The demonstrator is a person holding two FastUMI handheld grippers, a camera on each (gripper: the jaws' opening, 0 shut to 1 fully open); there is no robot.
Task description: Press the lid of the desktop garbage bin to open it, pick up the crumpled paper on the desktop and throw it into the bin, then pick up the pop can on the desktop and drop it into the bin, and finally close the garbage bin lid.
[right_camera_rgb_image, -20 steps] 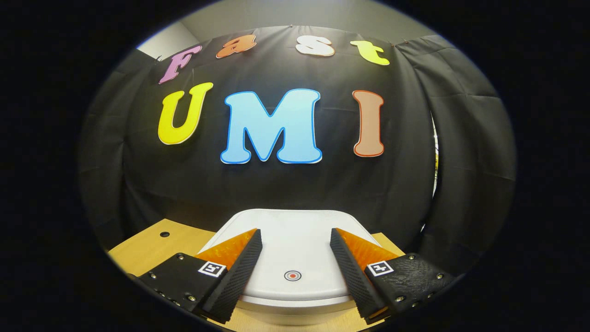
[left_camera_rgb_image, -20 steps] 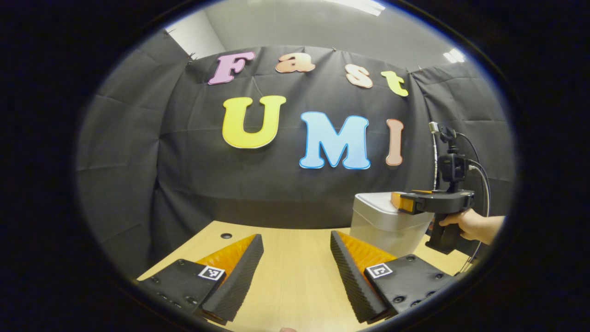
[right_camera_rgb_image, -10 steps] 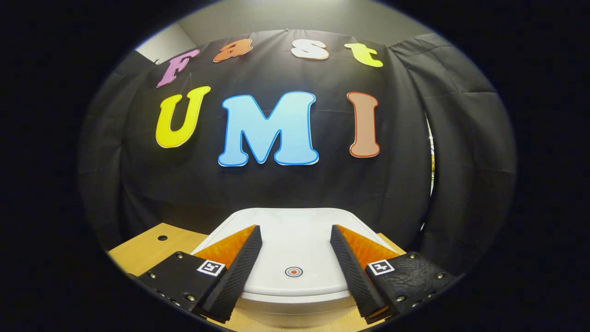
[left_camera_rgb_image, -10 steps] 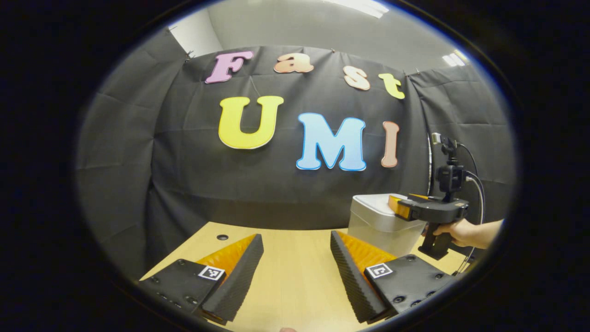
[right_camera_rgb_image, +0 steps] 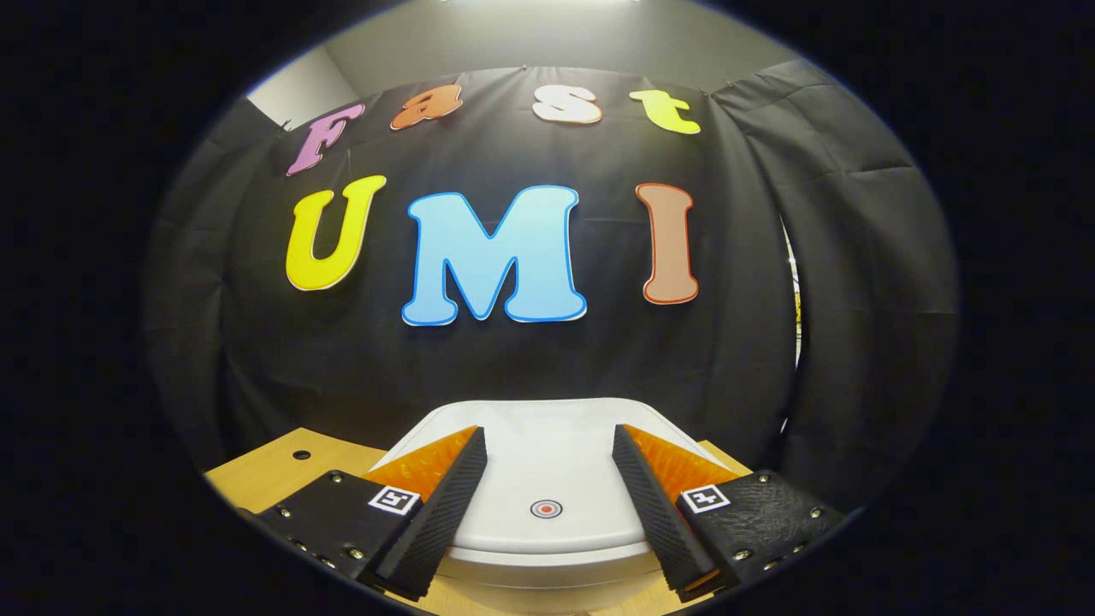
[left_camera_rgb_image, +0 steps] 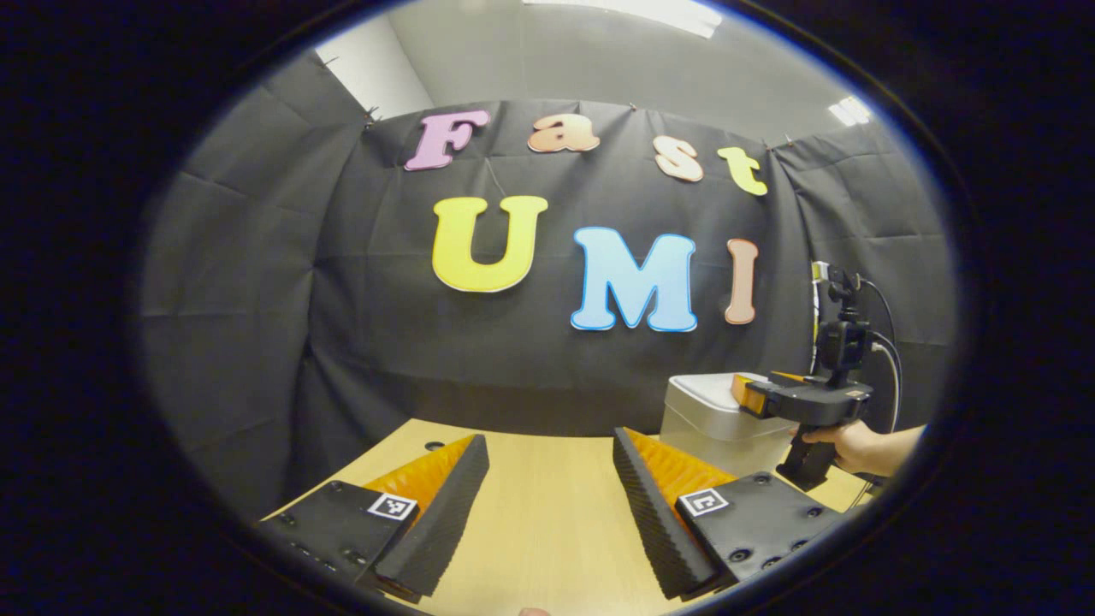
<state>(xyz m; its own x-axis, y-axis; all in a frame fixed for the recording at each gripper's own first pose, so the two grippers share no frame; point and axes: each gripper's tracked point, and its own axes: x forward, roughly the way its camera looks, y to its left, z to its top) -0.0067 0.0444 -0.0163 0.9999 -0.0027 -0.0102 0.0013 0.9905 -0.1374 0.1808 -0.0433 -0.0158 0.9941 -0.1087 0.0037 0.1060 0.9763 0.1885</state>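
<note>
Right gripper view: right gripper (right_camera_rgb_image: 547, 496) hovering open above bin lid (right_camera_rgb_image: 547, 462), red ring mark (right_camera_rgb_image: 546, 509) between fingers; left gripper (left_camera_rgb_image: 547, 505) open over table (left_camera_rgb_image: 539, 513).

Over the last second we have lowered the right gripper (left_camera_rgb_image: 746, 393) toward the bin lid (right_camera_rgb_image: 547, 479); in the left gripper view the bin (left_camera_rgb_image: 714, 423) now appears smaller and lower at right.

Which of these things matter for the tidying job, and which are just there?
Part of the job:
bin
its shut lid
right gripper
left gripper

Just there:
table
hole in the table
</note>
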